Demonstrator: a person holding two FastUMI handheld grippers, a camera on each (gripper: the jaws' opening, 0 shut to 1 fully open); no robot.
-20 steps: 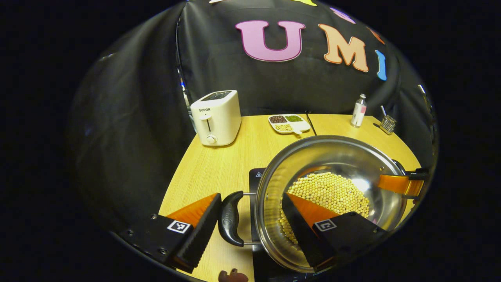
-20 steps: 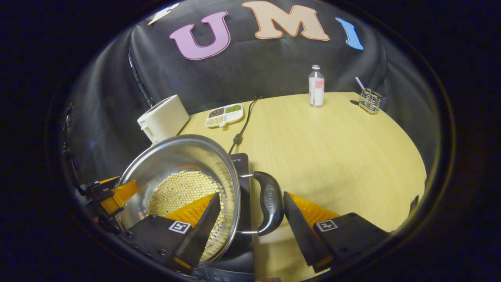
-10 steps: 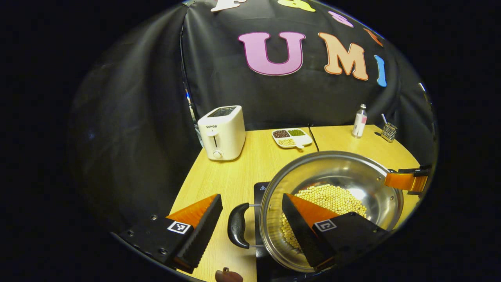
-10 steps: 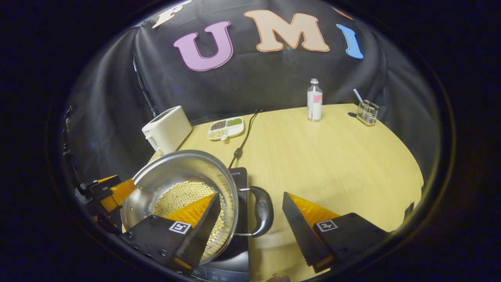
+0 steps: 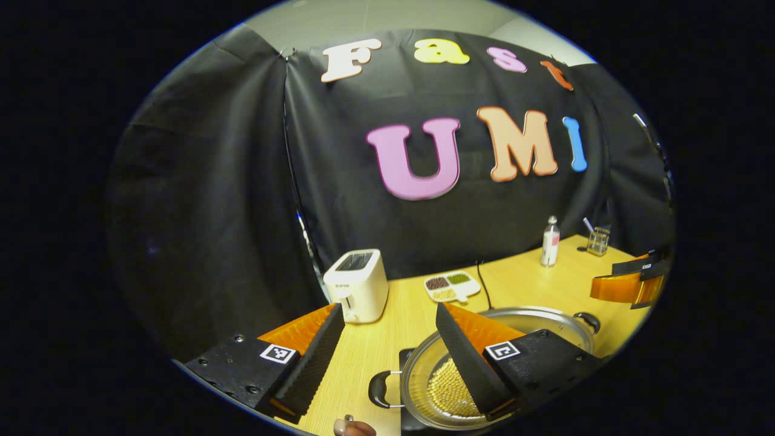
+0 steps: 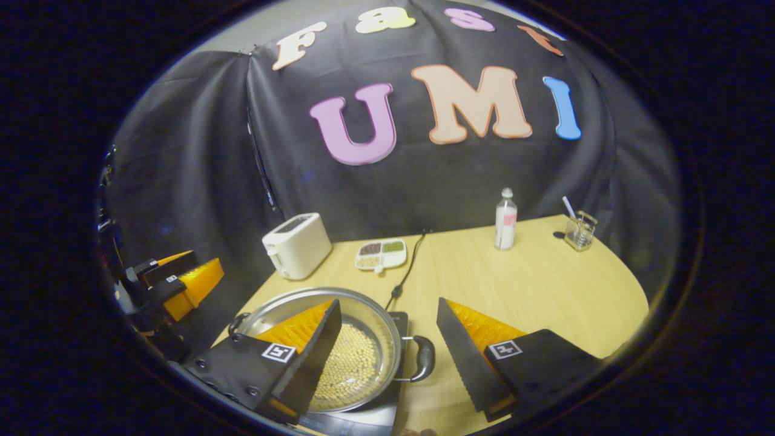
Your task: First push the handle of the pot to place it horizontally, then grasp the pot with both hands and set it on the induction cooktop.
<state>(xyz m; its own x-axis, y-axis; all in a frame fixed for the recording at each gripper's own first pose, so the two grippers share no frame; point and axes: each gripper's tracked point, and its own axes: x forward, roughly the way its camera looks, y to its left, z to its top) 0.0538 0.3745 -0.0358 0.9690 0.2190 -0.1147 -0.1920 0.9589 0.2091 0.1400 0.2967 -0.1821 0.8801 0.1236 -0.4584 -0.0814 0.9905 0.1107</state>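
Note:
A steel pot [image 5: 548,317] holding yellow beans [image 5: 449,387] sits on the black induction cooktop [image 5: 407,356], low in the left gripper view. Its black side handles [image 5: 380,389] lie level. My left gripper [image 5: 387,309] hangs open above the pot's left side, touching nothing. In the right gripper view the pot [image 6: 363,300] rests on the cooktop [image 6: 369,416], with a handle [image 6: 425,358] toward the right. Above it my right gripper [image 6: 387,303] is open and holds nothing. The left gripper [image 6: 209,264] also appears at the left of that view, well above the table.
At the back of the wooden table [image 6: 545,290] stand a white toaster [image 6: 296,245], a divided dish of grains [image 6: 380,254], a small bottle [image 6: 505,219] and a wire holder [image 6: 580,230]. A black cable [image 6: 408,266] runs from the cooktop to the wall.
Both grippers have risen and drawn back from the pot's handles, staying open. The pot rests on the cooktop and looks smaller and lower in both views.

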